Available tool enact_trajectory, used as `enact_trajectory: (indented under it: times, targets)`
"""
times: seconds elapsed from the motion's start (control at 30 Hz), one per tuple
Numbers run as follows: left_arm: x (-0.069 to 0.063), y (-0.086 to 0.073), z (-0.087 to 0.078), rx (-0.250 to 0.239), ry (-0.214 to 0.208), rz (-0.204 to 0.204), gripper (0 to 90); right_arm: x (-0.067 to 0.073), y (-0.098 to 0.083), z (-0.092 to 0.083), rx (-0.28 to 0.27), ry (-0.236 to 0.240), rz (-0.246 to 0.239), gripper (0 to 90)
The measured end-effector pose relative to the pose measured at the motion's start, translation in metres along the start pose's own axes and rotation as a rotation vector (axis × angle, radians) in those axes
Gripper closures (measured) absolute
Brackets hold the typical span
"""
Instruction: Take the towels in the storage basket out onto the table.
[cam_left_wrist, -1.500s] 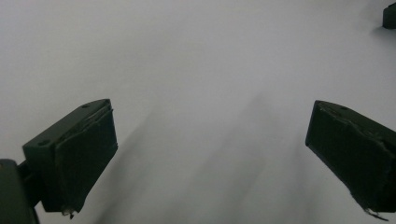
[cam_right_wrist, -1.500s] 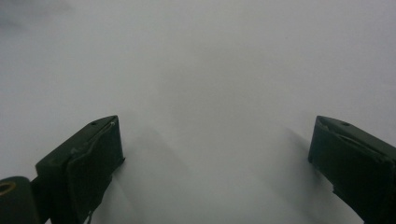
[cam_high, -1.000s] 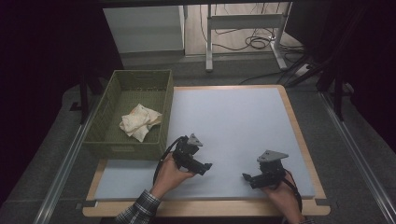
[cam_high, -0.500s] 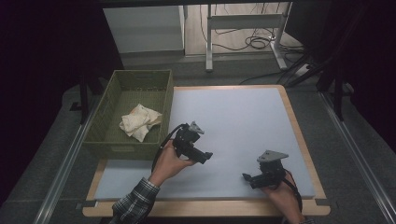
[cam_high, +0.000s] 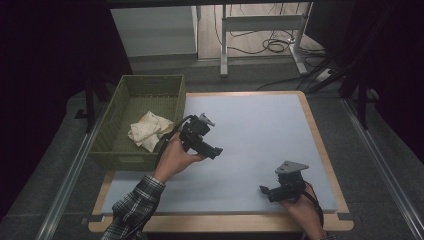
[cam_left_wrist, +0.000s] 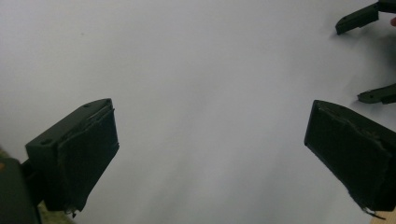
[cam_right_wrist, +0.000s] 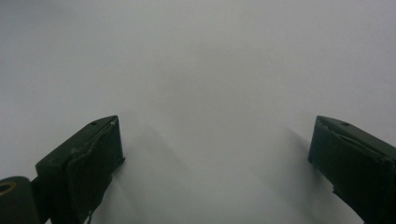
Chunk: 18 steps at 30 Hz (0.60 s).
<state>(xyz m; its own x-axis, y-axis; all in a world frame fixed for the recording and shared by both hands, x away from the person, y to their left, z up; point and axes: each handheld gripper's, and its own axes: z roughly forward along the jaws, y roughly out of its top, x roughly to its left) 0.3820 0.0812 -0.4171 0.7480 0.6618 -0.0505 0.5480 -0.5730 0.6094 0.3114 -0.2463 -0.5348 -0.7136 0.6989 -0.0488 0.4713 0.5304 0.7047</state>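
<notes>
The left gripper (cam_high: 216, 150) is on the move: over the last second it has climbed from the near edge of the worktop (cam_high: 260, 125) up and leftward, and now it hangs just beside the right wall of the basket (cam_high: 115, 150). Its jaws are spread wide with nothing between them; the left gripper view shows bare white mat in the gap. The left hand (cam_high: 172, 157) has come up with it, the checked sleeve (cam_high: 132, 212) stretching in from the bottom.

The cloth (cam_high: 147, 131), a crumpled cream bundle, lies inside the basket on its floor, toward the right wall, and has not shifted at all. It sits just to the left of the gripper, close but not touching. The jaws, though, point to the right, away from the cloth and out over the mat.

The right gripper (cam_high: 263, 189) has stayed put near the front right corner of the worktop, low over the mat, jaws parted and holding nothing; its tips also peek into the top right of the left gripper view (cam_left_wrist: 359, 56).

My read: this is an approach, the left closing in on the basket to go for the cloth. Nothing is grasped yet, so the work has barely begun. The gripper must swing round over the rim and dip in before it can close on the fabric.
</notes>
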Motion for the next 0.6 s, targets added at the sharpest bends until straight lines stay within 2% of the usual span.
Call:
enact_trajectory:
  times: [0.3, 0.6]
  targets:
    - [0.027, 0.008, -0.019, 0.006, 0.039, -0.034, 3.2, 0.000, 0.000, 0.000, -0.001, 0.000, 0.000, 3.1]
    - [0.060, 0.003, -0.041, 0.003, 0.091, -0.093, 3.4, 0.000, 0.000, 0.000, 0.000, 0.000, 0.000, 3.1]
